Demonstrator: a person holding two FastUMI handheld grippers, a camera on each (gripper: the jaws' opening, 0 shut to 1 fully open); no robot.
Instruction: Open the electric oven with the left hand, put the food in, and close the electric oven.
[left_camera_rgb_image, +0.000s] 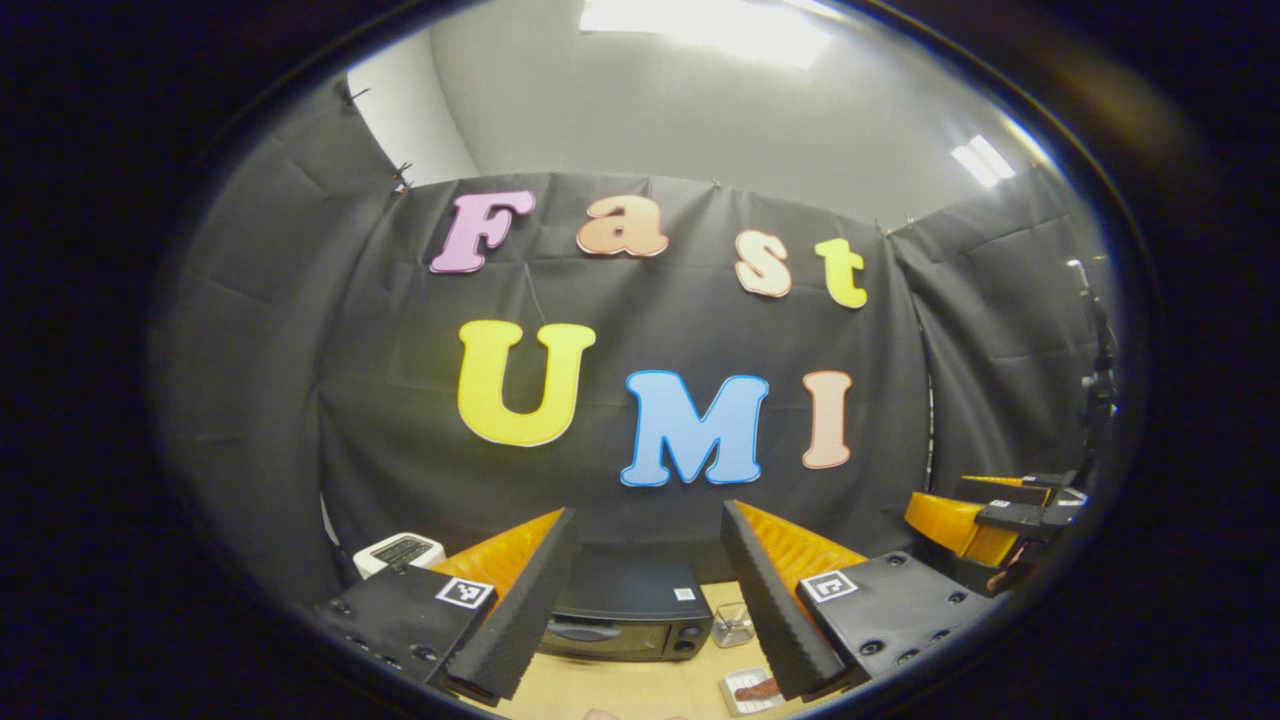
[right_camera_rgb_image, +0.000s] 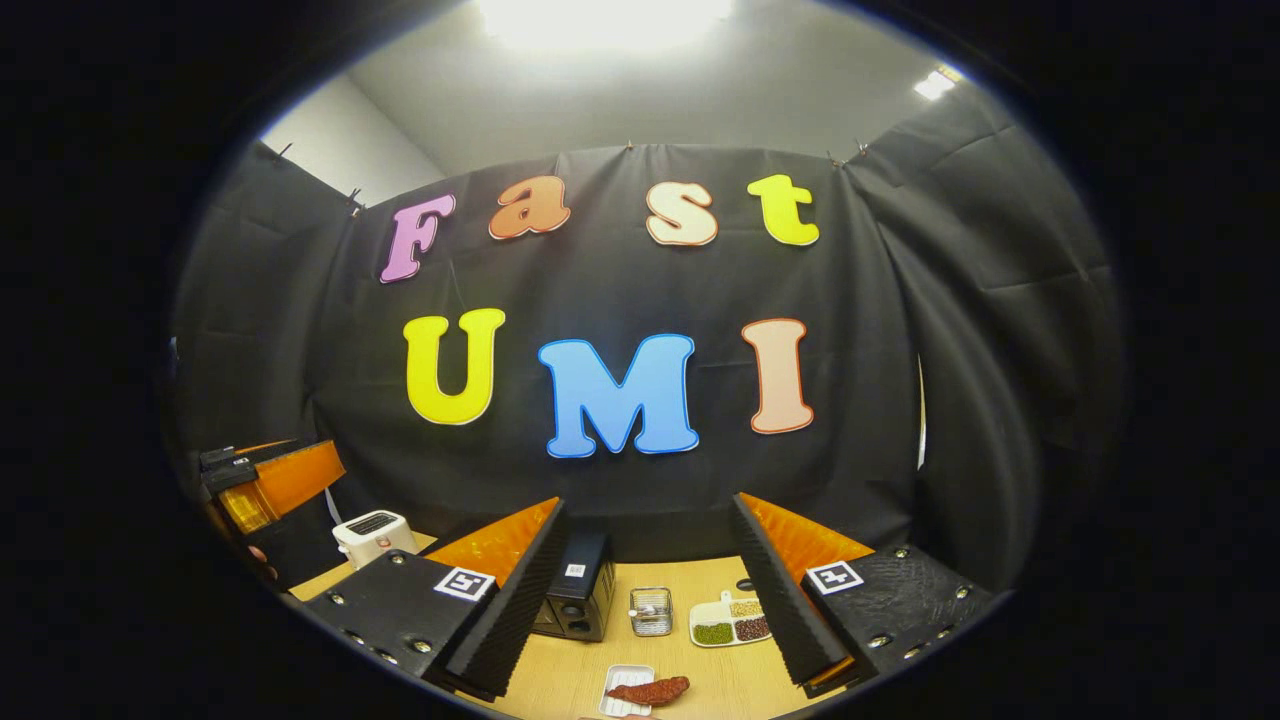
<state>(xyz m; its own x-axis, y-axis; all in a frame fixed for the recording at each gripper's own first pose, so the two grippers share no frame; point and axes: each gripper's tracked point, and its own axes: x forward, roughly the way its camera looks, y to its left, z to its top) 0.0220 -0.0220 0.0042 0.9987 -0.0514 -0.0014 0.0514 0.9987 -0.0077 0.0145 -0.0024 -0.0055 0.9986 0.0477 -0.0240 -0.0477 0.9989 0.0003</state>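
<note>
Both grippers hang released above the table (right_camera_rgb_image: 560, 680): the left gripper (left_camera_rgb_image: 648, 600) faces the closed oven (left_camera_rgb_image: 625, 620) far ahead, the right gripper (right_camera_rgb_image: 645, 610) above the food (right_camera_rgb_image: 648, 690) on its tray (right_camera_rgb_image: 615, 690).

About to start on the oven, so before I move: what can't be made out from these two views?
- Oven: left gripper view, the left finger covers its left end; handle too small to make out.
- Oven: right gripper view, a finger covers its door side.
- Food: left gripper view, partly behind the right finger.
- Tray: right gripper view, cut off by the bottom edge.
</note>
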